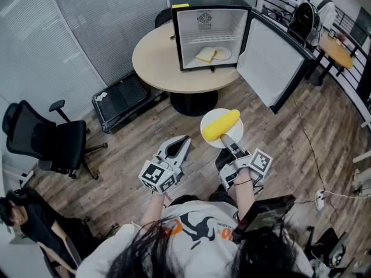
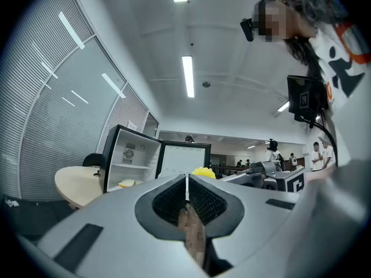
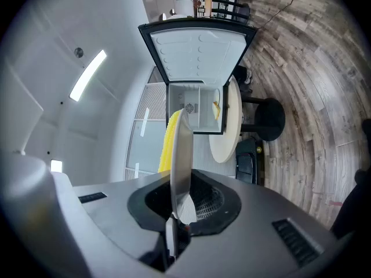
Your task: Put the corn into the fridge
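Observation:
A yellow corn cob (image 1: 221, 124) lies on a small white plate (image 1: 210, 120) held out over the wooden floor. My right gripper (image 1: 228, 139) is shut on the plate's near rim. In the right gripper view the plate (image 3: 181, 155) stands edge-on between the jaws, with the corn (image 3: 168, 141) on its left face. My left gripper (image 1: 181, 141) hangs beside it to the left, shut and empty; its pads (image 2: 200, 198) meet. The mini fridge (image 1: 211, 30) stands on a round table (image 1: 156, 59) ahead, its door (image 1: 272, 59) swung open to the right. Pale food slices (image 1: 212, 54) lie on its floor.
A black office chair (image 1: 46, 141) stands at the left and a black crate (image 1: 124, 97) sits on the floor by the table. A person with a backpack (image 1: 310, 16) stands at a second table (image 1: 337, 50) at the far right. A cable (image 1: 307, 138) runs over the floor.

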{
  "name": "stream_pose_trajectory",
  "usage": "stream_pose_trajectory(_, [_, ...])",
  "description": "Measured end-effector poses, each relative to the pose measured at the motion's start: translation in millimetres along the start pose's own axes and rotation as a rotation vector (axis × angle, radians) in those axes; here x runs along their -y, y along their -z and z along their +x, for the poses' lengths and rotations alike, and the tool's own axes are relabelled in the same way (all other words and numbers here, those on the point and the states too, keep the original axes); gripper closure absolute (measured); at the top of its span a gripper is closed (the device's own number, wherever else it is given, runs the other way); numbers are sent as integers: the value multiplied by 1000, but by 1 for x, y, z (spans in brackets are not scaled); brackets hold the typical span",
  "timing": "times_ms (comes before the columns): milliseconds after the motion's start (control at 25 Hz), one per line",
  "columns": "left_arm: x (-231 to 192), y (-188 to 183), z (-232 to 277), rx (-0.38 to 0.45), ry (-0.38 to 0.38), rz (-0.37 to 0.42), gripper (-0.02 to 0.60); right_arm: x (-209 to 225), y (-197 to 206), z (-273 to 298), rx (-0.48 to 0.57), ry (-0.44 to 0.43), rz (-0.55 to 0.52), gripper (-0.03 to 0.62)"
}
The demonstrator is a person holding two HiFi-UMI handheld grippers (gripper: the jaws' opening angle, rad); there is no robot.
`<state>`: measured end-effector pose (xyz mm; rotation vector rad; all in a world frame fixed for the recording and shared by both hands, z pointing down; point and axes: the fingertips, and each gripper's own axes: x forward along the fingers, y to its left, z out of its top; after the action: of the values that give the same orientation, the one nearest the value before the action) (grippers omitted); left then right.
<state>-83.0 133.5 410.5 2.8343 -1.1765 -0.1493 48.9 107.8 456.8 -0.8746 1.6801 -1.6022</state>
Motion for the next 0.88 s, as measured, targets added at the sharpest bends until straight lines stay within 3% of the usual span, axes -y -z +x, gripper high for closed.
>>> stream_pose_trajectory(880, [4,4,-7,23,25,-60,569,2,2,-6,-3,36,-22,553])
